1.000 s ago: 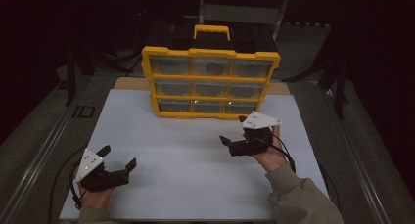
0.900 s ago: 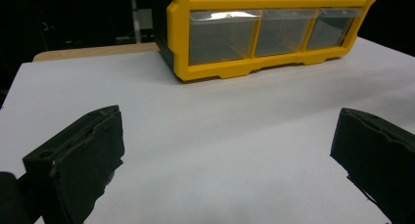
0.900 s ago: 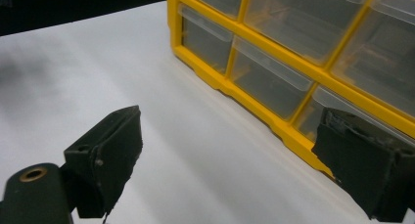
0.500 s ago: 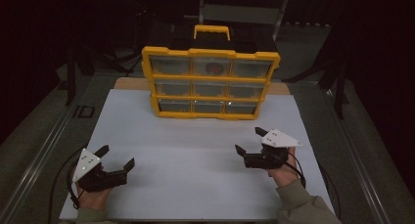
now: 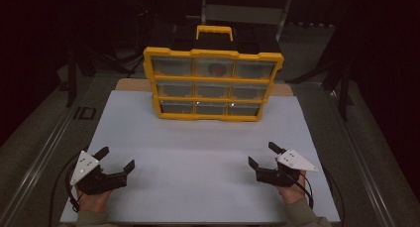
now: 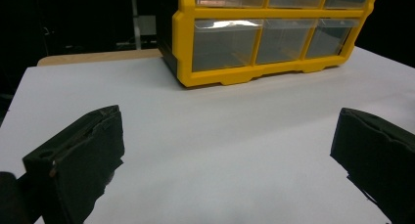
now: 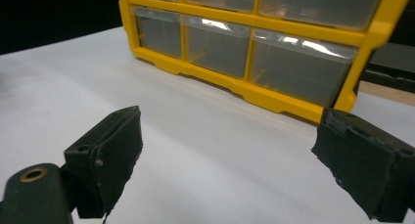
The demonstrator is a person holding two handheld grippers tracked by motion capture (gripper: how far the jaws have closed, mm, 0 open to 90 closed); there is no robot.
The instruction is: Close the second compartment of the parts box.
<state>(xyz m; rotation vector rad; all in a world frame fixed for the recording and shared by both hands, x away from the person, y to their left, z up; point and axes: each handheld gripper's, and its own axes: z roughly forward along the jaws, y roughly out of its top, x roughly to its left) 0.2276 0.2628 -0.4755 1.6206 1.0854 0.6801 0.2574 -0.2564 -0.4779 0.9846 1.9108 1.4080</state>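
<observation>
Drawer cabinet (image 5: 213,83), yellow-framed with clear drawers in three rows, stands upright at the far middle of the white tabletop (image 5: 198,147) in the high view, its long side running left to right across the person's front and its black carry handle on top. The left tool (image 5: 115,161) and the right tool (image 5: 264,154) rest low near the front edge, one at each corner, both well apart from the cabinet, which lies straight ahead and between them; neither looks clearly nearer. Both point roughly toward it, jaws spread, holding nothing.

In the left gripper view, the cabinet (image 6: 274,38) sits ahead and to the right of the left tool (image 6: 227,158), whose two black jaws stand wide apart over bare tabletop, touching nothing.

In the right gripper view, the cabinet's (image 7: 254,43) bottom row of drawers faces the right tool (image 7: 230,165) across open tabletop, jaws likewise spread and empty.
</observation>
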